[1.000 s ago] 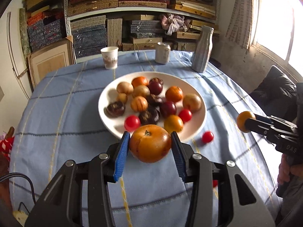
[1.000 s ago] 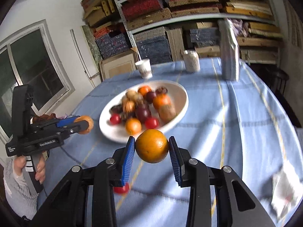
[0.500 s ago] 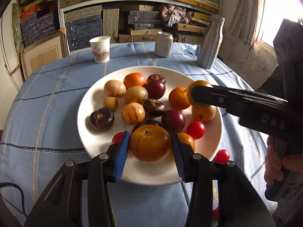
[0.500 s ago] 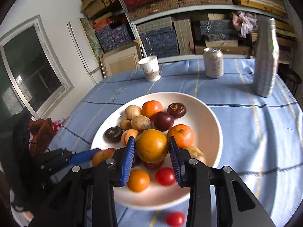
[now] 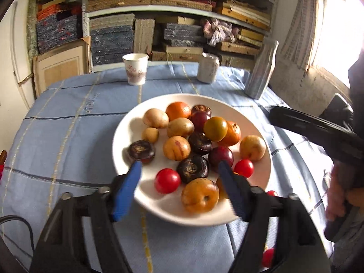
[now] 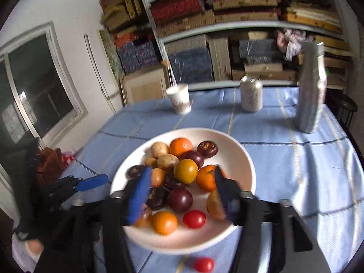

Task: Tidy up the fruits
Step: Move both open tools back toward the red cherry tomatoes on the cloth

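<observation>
The left gripper (image 5: 179, 177) hangs over the near rim of the plate (image 5: 127, 122), its jaws opening and its blue pads touching nothing; an orange fruit (image 5: 200, 195) lies on the plate between them, closer to the right pad and free of both. The right gripper (image 6: 182, 187) is opening too, over the middle of the same plate, and a yellow-orange fruit (image 6: 185, 171) rests on top of the pile between its pads, gripped by neither. Only the left view shows two red tomatoes off the plate, one (image 5: 270, 193) just beside the rim behind the right finger and one (image 5: 268, 257) lower on the cloth (image 5: 68, 122), both half hidden by the gripper; the right view shows a single tomato (image 6: 203, 264) on the cloth before the plate. The right view alone shows the dark window (image 6: 34, 95) at the left and the left gripper's blue pad beside the plate (the hand itself is mostly dark and blurred). In the left view the right gripper's black body crosses the right side, with a hand (image 5: 341, 191) on its handle. Behind the plate stand a paper cup (image 5: 135, 71), a can (image 5: 208, 67) and a silver bottle (image 5: 261, 70), well apart from the fruit. Farthest are shelves (image 5: 177, 11) full of stacked boxes.
</observation>
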`<act>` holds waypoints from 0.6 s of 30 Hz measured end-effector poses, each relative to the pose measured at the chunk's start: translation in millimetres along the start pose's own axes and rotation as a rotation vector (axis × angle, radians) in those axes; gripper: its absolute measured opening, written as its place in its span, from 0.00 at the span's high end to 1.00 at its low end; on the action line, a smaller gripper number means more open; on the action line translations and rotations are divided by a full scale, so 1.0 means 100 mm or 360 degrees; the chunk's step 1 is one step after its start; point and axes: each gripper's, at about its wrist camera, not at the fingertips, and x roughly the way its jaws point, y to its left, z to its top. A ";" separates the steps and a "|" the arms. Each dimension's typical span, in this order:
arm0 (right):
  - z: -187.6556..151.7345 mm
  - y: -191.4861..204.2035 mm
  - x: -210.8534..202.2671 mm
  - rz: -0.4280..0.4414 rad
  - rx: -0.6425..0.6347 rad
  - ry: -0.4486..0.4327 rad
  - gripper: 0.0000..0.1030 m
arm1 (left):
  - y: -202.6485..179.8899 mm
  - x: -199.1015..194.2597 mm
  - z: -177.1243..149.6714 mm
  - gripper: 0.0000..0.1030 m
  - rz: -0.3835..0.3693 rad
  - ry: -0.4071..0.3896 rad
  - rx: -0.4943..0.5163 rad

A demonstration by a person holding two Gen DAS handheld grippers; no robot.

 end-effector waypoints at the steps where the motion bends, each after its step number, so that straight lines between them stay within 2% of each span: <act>1: -0.05 -0.02 -0.13 -0.0005 0.0010 -0.0034 0.24 | 0.02 -0.06 -0.03 0.16 0.0015 -0.0019 -0.0010; 5: -0.41 -0.15 -0.54 -0.0069 0.0059 -0.0111 0.20 | -0.01 -0.28 -0.27 0.16 0.0015 -0.0037 -0.0036; 7: -0.60 -0.22 -0.63 -0.0120 0.0086 -0.0133 0.09 | -0.06 -0.35 -0.39 0.16 0.0015 -0.0030 -0.0036; 9: -0.79 -0.30 -0.69 -0.0185 0.0108 -0.0133 0.08 | -0.16 -0.45 -0.58 0.11 0.0017 -0.0030 -0.0011; 12: -0.95 -0.45 -0.74 -0.0234 0.0190 -0.0115 0.07 | -0.33 -0.55 -0.80 0.08 0.0022 -0.0030 0.0049; 15: -1.00 -0.56 -0.83 -0.0260 0.0262 -0.0171 0.04 | -0.54 -0.58 -0.97 0.08 -0.0003 -0.0002 0.0155; 18: -1.03 -0.55 -0.92 -0.0346 0.0216 -0.0238 0.04 | -0.69 -0.62 -1.03 0.08 0.0010 -0.0003 0.0231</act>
